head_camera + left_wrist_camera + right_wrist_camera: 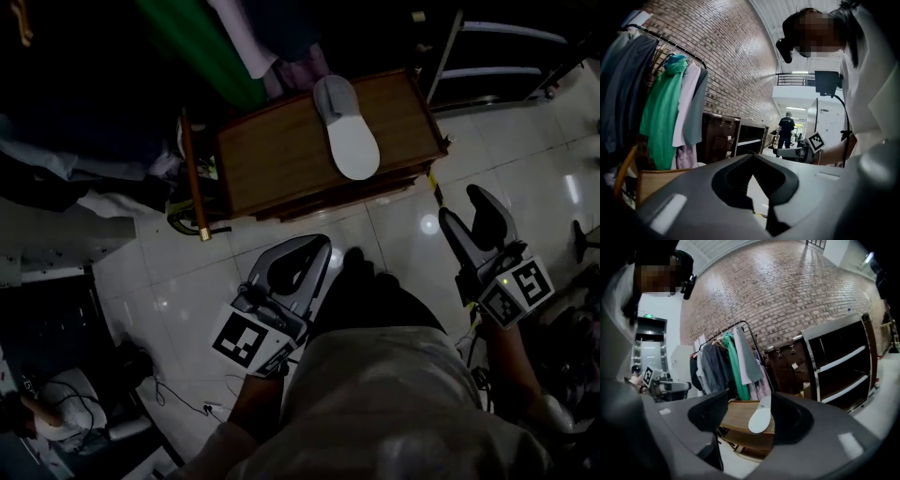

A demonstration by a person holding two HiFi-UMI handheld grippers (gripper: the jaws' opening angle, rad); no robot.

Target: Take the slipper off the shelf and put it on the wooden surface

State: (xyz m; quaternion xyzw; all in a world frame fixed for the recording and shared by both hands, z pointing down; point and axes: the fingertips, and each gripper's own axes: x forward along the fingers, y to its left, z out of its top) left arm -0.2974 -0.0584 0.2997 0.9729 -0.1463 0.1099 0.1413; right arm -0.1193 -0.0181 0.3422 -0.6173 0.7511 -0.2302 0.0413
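slipper (345, 127) well beyond right gripper (466, 208)

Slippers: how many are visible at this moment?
1. The white slipper lies on the wooden surface, toward its right end in the head view. The shelves in the right gripper view are dark inside, so another could be hidden there.

Left hand-held gripper (753, 154) jaws together, empty; green garment (663, 117) hanging left.
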